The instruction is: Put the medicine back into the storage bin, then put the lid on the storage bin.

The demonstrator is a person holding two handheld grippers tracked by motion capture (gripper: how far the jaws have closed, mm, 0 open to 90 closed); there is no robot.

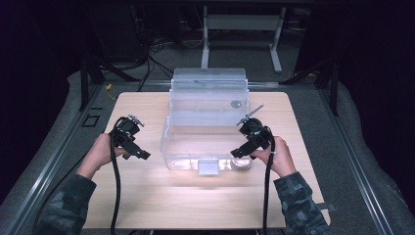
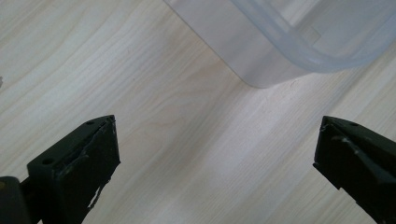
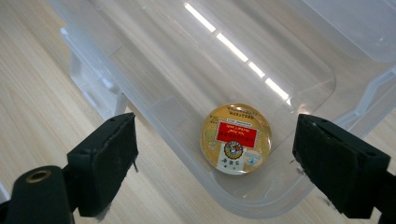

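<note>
One clear plastic box [image 1: 205, 142] stands on the wooden surface [image 1: 147, 196], with one hinged lid [image 1: 209, 85] raised behind it. One round gold tin [image 3: 236, 138] lies inside the box. Two grippers are present, the left gripper [image 1: 142, 154] and the right gripper [image 1: 238, 152], each with two black fingers [image 3: 112, 158].

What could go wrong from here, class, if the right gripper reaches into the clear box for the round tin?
1. The round tin lies flat in a corner of the clear box, so the open right gripper may strike the wall or find no edge to pinch.
2. The box looks light and the open left gripper hangs beside it without holding it; a nudge might slide it across the table.
</note>
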